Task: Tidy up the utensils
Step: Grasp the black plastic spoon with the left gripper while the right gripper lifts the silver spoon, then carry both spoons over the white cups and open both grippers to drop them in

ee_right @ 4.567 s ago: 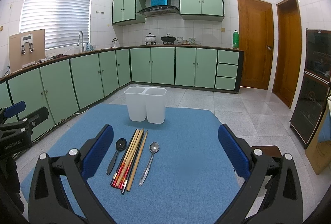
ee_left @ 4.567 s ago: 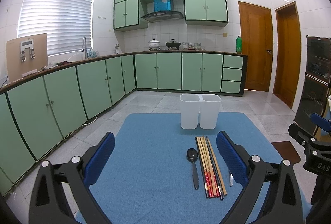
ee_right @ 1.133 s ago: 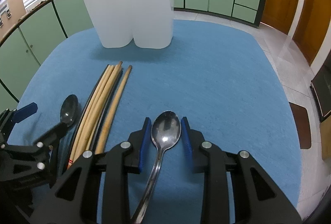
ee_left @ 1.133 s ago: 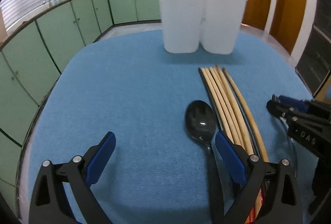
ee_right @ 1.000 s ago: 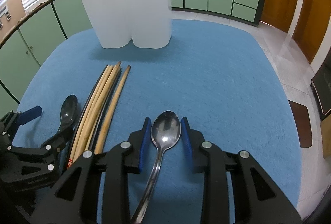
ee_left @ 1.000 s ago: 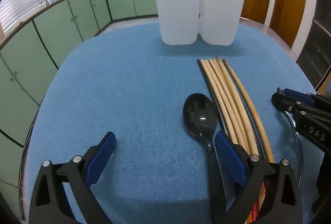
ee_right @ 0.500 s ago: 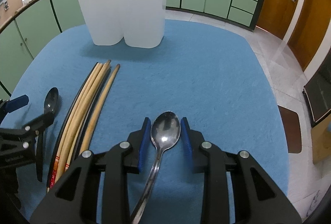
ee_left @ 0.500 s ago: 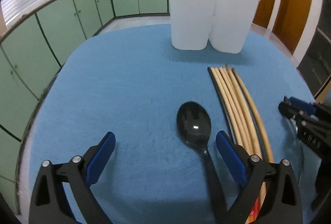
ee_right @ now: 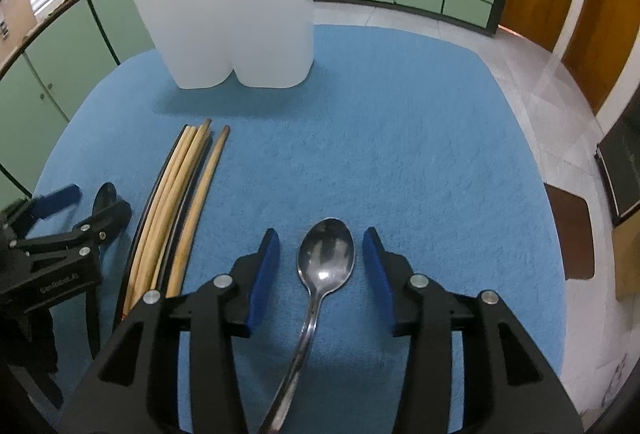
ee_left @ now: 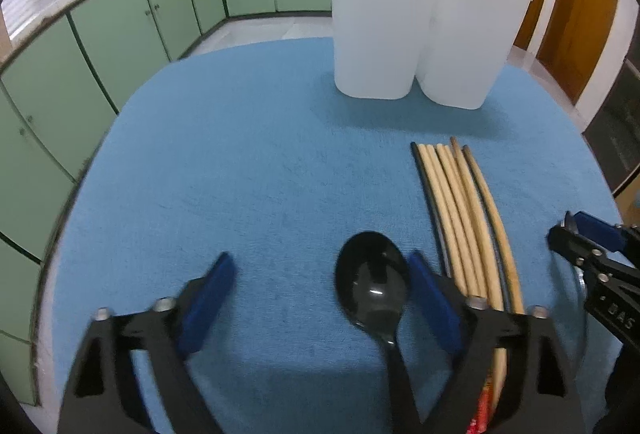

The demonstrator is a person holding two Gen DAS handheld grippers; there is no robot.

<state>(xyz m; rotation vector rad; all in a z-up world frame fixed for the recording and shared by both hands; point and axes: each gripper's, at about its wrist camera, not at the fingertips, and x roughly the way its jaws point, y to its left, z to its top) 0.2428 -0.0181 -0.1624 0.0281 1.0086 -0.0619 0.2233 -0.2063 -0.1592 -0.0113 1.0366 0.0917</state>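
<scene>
Blue cloth point(ee_left: 248, 161) covers the table, which keeps the utensils from sliding while I work.

From my left wrist: my left gripper point(ee_left: 320, 286) points steeply down over the black spoon point(ee_left: 372, 286). Its jaws are closing but stand well apart, and the bowl sits between them, hard against the pad at 3 o'clock, with a wide gap at 9 o'clock; nothing is pinched yet. I judge I am off-centre because the chopsticks point(ee_left: 460, 209) lie just beside the spoon at 3 o'clock, leaving little room for that finger. The white holder point(ee_left: 416, 33), two joined cups, stands at 12 o'clock, well apart from the row. The other tool pokes in at 3 o'clock.

From my right wrist: my right gripper point(ee_right: 320, 266) straddles the steel spoon point(ee_right: 326, 258), the bowl centred between the pads with a sliver of cloth showing on either side. The jaws are opening, so the spoon lies free on the cloth, its handle running back to 6 o'clock under the tool. The chopsticks point(ee_right: 176, 193) lie parallel at 9 to 10 o'clock, tips aimed at the holder point(ee_right: 236, 17) at 11 o'clock, an easy lie for lifting each piece and dropping it upright. My left gripper point(ee_right: 88, 205) shows at 9 o'clock over the black spoon point(ee_right: 106, 193).
</scene>
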